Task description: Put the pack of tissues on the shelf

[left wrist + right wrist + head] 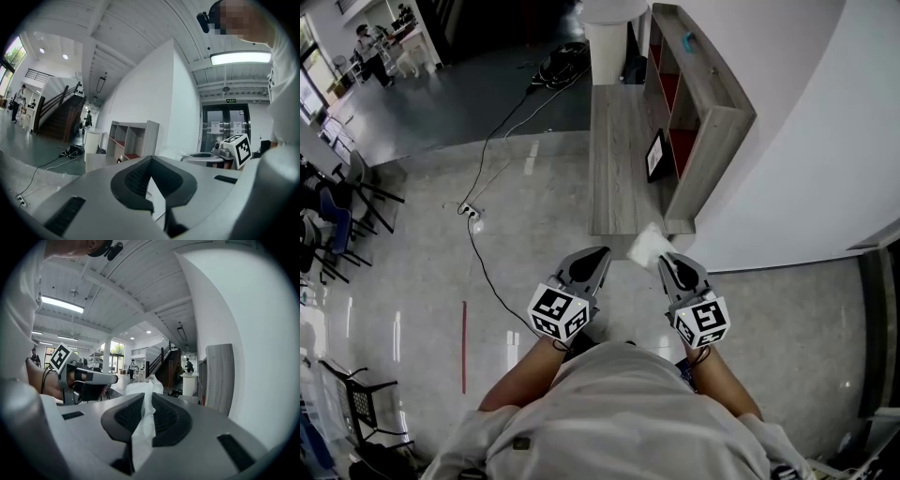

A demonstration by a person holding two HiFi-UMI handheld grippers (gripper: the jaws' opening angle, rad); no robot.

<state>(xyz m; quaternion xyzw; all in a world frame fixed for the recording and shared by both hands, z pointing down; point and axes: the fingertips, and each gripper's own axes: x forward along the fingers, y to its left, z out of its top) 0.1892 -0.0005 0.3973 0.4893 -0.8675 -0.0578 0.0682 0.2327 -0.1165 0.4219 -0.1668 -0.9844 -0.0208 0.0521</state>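
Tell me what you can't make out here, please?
pack of tissues: largely hidden by the fingers of the right gripper in the right gripper view; too small in the head view to read any print.
shelf: head view looks from above, so its top board hides much of the compartments.
small blue thing on the shelf top: too small to name.

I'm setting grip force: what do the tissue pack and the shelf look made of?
Pack of tissues: soft, thin whitish plastic film, it seems; it crumples where the right tongs pinch it. Shelf: grey wood-grain board, probably matte laminate; streaked grain, no glare, red inner panels.
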